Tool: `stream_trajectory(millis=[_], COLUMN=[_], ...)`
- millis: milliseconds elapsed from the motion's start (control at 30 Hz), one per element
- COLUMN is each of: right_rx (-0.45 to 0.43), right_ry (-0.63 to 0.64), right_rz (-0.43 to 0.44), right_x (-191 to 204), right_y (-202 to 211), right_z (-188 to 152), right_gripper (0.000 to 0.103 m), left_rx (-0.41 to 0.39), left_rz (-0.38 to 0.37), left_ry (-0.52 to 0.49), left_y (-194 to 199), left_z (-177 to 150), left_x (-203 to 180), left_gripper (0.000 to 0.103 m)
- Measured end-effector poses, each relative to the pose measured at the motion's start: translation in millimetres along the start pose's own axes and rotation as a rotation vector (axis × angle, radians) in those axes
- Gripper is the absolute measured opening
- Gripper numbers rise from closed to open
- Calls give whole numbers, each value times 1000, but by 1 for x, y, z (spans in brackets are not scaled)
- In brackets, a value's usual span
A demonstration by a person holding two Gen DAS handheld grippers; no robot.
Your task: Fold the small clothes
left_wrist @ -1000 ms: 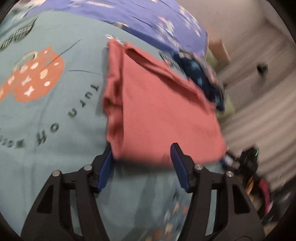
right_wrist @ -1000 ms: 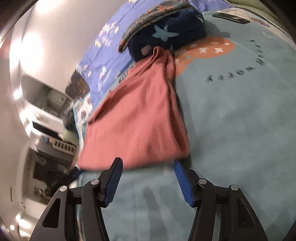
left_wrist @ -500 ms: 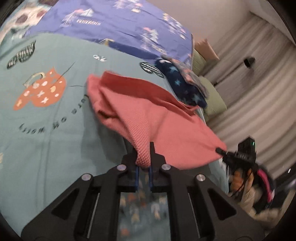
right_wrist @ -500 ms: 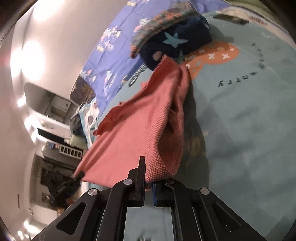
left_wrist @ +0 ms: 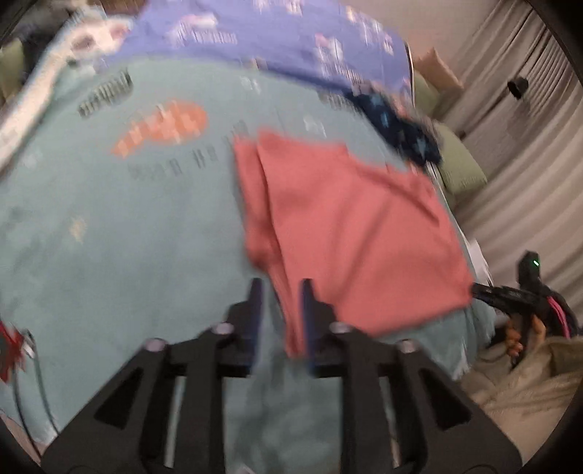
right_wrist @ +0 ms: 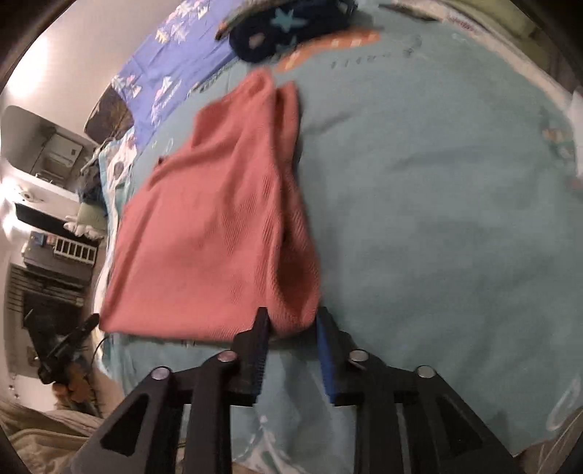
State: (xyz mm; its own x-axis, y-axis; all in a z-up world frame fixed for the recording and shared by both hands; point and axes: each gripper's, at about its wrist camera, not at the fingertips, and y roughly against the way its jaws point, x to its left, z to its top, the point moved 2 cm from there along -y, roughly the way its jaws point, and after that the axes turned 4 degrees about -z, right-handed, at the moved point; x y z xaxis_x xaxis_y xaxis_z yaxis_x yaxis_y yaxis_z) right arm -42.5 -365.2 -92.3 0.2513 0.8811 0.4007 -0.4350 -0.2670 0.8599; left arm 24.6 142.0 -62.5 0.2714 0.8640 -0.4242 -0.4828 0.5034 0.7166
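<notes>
My left gripper (left_wrist: 280, 306) has its fingers parted by a narrow gap, with the near corner of the pink garment (left_wrist: 349, 226) between them; through the blur I think nothing is pinched. My right gripper (right_wrist: 291, 341) is likewise open, its pads either side of the other near corner of the garment (right_wrist: 218, 226). The cloth lies folded on the teal blanket (left_wrist: 109, 233), near the navy star-print pile (right_wrist: 280, 25). To finish well, I'd draw both grippers straight back, low and level, so the corners lie flat and the fold keeps its edge.
</notes>
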Motion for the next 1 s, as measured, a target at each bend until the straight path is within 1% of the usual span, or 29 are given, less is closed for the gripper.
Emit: stream_trajectory(millis=[33, 67, 100, 133, 200, 233, 267, 300, 333, 400, 433, 467, 533, 633, 700, 767, 800, 833, 867, 900, 933, 1000], right_rx=[-48, -99, -147, -174, -215, -231, -235, -230, -221, -188, -176, -169, -148, -134, -135, -134, -133, -131, -133, -129, -135, -176], right_ry=[14, 33, 53, 66, 83, 95, 110, 131, 141, 155, 166, 173, 185, 200, 219, 234, 243, 249, 250, 244, 228, 212], right_rz=[-3, -3, -4, 3, 38, 60, 76, 95, 99, 84, 77, 69, 70, 125, 136, 125, 121, 114, 103, 79, 84, 124], right_x=[0, 2, 5, 8, 14, 19, 26, 32, 36, 41, 42, 43, 42, 41, 44, 48, 50, 52, 52, 52, 50, 49], right_y=[7, 12, 15, 15, 9, 3, -2, -10, -19, -39, -48, -56, -70, -82, -86, -90, -92, -93, -95, -97, -95, -82], right_z=[9, 22, 40, 55, 84, 100, 110, 123, 133, 150, 154, 151, 152, 154, 154, 154, 155, 155, 155, 156, 156, 156], right_gripper=[50, 54, 56, 56, 56, 56, 56, 56, 56, 56, 56, 56, 56, 57, 60, 60, 60, 55, 46, 9, 4, 3], left_rx=[-38, -74, -92, -96, -71, -56, -32, -15, -7, 45, 64, 78, 81, 62, 58, 70, 76, 78, 71, 58, 44, -6], left_rz=[10, 12, 13, 14, -1, -4, -7, 9, 28, 43, 56, 60, 41, 17, -5, -35, -38, -29, -14, -12, -19, -44], left_ry=[-14, -42, -68, -85, -91, -92, -99, -104, -103, -92, -69, -45, -25, -54, -72, -97, -107, -122, -139, -149, -139, -116], left_y=[2, 2, -4, -15, -46, -59, -75, -93, -103, -129, -140, -148, -155, -156, -156, -159, -160, -160, -160, -158, -154, -140], left_z=[10, 23, 34, 48, 74, 81, 90, 99, 104, 109, 111, 112, 112, 113, 113, 113, 114, 113, 112, 112, 114, 118], left_x=[0, -1, -3, -4, -3, -2, -1, 2, 5, 15, 21, 27, 32, 33, 30, 24, 22, 20, 18, 17, 15, 13], left_gripper=[55, 56, 56, 56, 56, 56, 56, 56, 56, 56, 56, 56, 56, 56, 56, 43, 31, 24, 18, 6, 6, 6])
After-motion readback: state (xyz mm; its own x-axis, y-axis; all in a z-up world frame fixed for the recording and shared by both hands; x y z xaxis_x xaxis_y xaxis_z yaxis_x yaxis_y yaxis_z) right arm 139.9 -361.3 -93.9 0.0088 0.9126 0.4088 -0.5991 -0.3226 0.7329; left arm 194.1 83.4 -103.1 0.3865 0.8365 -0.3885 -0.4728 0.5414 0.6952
